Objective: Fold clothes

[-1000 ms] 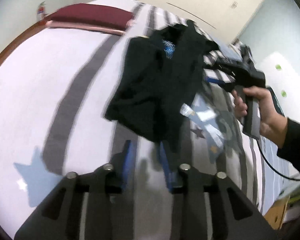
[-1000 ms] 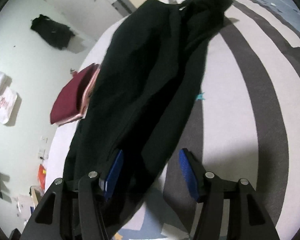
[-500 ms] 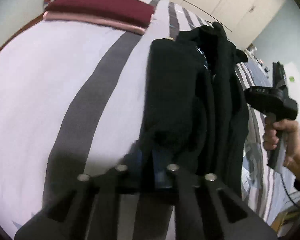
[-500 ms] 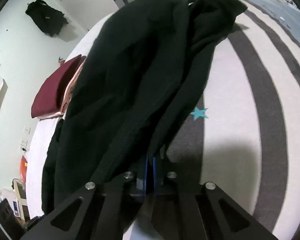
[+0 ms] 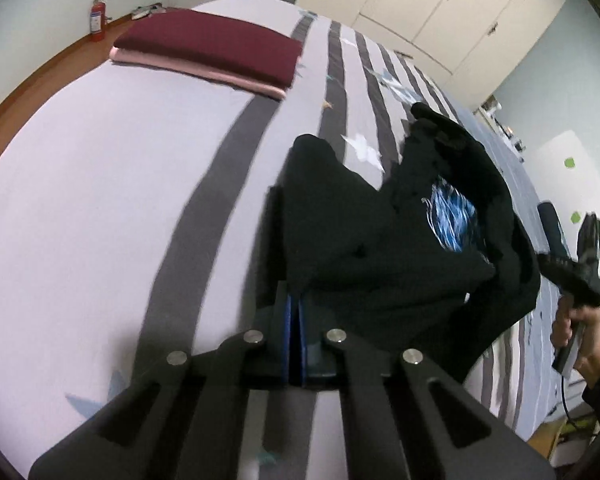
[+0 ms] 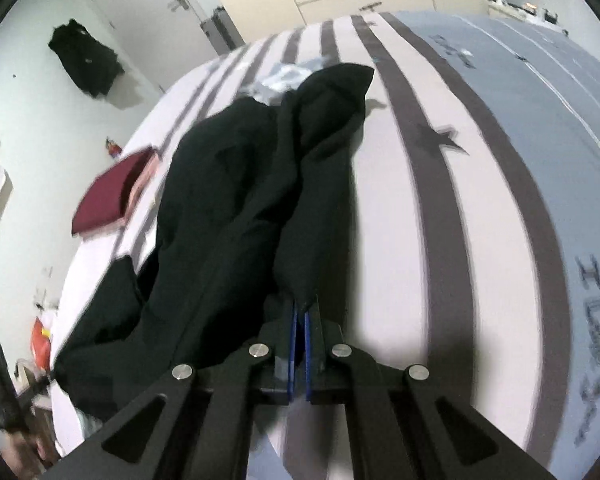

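A black garment [image 5: 384, 248] with a blue print [image 5: 452, 220] hangs between my two grippers above the striped bed [image 5: 100, 184]. My left gripper [image 5: 295, 300] is shut on one edge of the garment. My right gripper [image 6: 301, 308] is shut on another edge; the black garment [image 6: 240, 216] drapes away from it toward the far side. The right gripper also shows in the left wrist view [image 5: 572, 268], held in a hand at the right. The left gripper shows blurred in the right wrist view [image 6: 4, 400].
A folded maroon and pink stack [image 5: 208, 50] lies at the far part of the bed; it also shows in the right wrist view [image 6: 112, 192]. A red fire extinguisher [image 5: 97, 16] stands on the floor. White wardrobe doors [image 5: 440, 4] are behind the bed.
Both grippers closed on the black garment and lifted it off the bed. The garment now hangs stretched between them, and the blue print has come into view.
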`<action>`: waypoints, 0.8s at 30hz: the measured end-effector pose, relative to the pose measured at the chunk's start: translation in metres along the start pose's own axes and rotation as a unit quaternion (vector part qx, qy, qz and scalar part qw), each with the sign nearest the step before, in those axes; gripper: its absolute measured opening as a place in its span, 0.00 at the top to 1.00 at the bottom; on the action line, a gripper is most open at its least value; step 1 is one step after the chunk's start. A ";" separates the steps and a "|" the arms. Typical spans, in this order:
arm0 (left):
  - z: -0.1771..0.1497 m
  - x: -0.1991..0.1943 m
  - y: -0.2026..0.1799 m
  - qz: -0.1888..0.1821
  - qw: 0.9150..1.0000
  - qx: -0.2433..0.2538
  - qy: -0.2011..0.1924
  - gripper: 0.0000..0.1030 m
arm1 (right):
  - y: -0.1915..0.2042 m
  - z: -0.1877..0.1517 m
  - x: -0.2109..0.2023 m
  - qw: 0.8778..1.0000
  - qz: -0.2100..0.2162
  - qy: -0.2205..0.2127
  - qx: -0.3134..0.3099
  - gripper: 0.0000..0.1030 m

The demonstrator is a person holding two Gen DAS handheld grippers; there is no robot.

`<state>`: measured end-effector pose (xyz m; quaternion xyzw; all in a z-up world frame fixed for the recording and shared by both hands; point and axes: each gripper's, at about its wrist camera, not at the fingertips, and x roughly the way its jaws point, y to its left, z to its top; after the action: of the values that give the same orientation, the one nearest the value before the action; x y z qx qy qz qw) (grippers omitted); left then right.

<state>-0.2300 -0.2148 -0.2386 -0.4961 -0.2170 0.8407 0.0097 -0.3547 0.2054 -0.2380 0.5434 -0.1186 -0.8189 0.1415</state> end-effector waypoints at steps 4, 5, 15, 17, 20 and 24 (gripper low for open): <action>-0.014 0.013 -0.011 0.001 0.999 0.017 0.042 0.98 | -0.031 -0.042 -0.017 0.999 -0.018 0.040 0.010 0.93; -0.018 0.017 -0.014 0.002 0.998 0.024 0.052 0.98 | -0.036 -0.048 -0.016 0.998 -0.029 0.048 0.015 0.91; 0.025 0.044 0.001 0.022 0.999 -0.018 0.024 0.44 | -0.020 -0.050 -0.047 0.999 -0.032 0.001 0.027 0.48; 0.041 0.057 0.003 0.017 0.999 -0.018 0.025 0.43 | -0.001 -0.046 -0.037 1.000 -0.027 0.001 0.012 0.40; 0.056 0.073 0.000 0.021 0.999 -0.006 0.031 0.42 | 0.018 -0.046 -0.027 1.000 -0.028 -0.009 -0.004 0.37; 0.066 0.096 0.002 0.012 0.998 -0.006 0.053 0.42 | 0.049 -0.035 -0.009 0.999 -0.038 -0.027 -0.025 0.37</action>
<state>-0.3334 -0.2177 -0.2917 -0.5427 -0.2156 0.8118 0.0083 -0.3143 0.1621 -0.2264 0.5216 -0.0806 -0.8408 0.1204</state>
